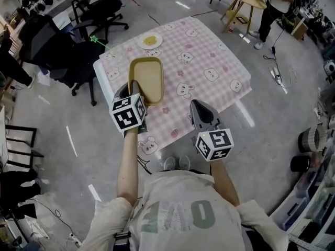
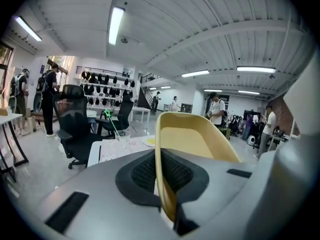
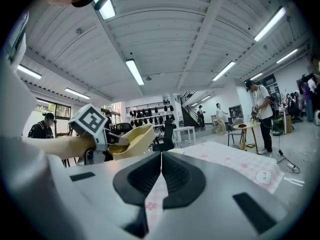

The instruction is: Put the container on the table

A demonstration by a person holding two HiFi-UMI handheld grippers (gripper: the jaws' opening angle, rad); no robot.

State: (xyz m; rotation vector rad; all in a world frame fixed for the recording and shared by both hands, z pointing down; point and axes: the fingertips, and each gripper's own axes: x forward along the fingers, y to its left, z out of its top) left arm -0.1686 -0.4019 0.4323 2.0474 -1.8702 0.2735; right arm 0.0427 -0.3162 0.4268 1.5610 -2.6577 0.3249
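**Tan container held over the pink counter**

The counter (image 1: 209, 51), covered by a pink checked cloth with bear prints, fills the middle. Over its near left part is the tan rectangular plastic container (image 1: 147, 77), tilted. The left tongs (image 1: 134, 90) grasp its near rim. The right tongs (image 1: 199, 110) are at the counter's near edge, clenched with nothing between them. A small white plate (image 1: 151, 40) with yellow food sits at the far side.
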